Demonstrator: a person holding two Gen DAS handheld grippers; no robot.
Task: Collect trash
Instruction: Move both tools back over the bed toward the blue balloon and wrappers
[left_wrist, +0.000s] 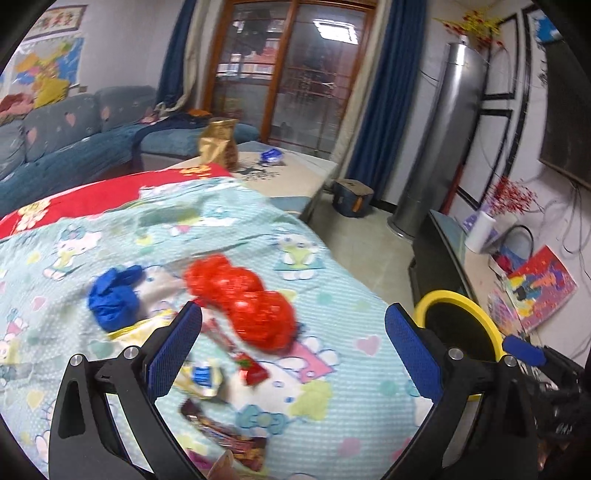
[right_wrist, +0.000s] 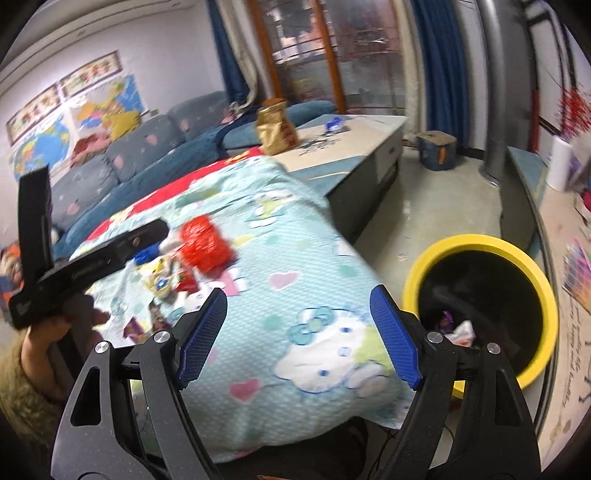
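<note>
A crumpled red wrapper (left_wrist: 240, 299) and a crumpled blue wrapper (left_wrist: 112, 295) lie on the cartoon-print cloth (left_wrist: 332, 413) over the table, with several small snack wrappers (left_wrist: 201, 376) beside them. My left gripper (left_wrist: 293, 352) is open and empty, just short of the red wrapper. A yellow-rimmed black bin (right_wrist: 480, 306) stands on the floor to the right, with some trash inside. My right gripper (right_wrist: 301, 336) is open and empty above the cloth's near right corner, left of the bin. The red wrapper (right_wrist: 205, 240) and the left gripper's body (right_wrist: 92, 266) show in the right wrist view.
A gold bag (left_wrist: 218, 142) and a blue wrapper (left_wrist: 271, 155) sit on the far coffee table (left_wrist: 295, 173). A blue sofa (left_wrist: 74, 140) runs along the left. A low TV cabinet (right_wrist: 524, 192) stands right of the bin. A silver standing air conditioner (left_wrist: 439, 136) is at the back right.
</note>
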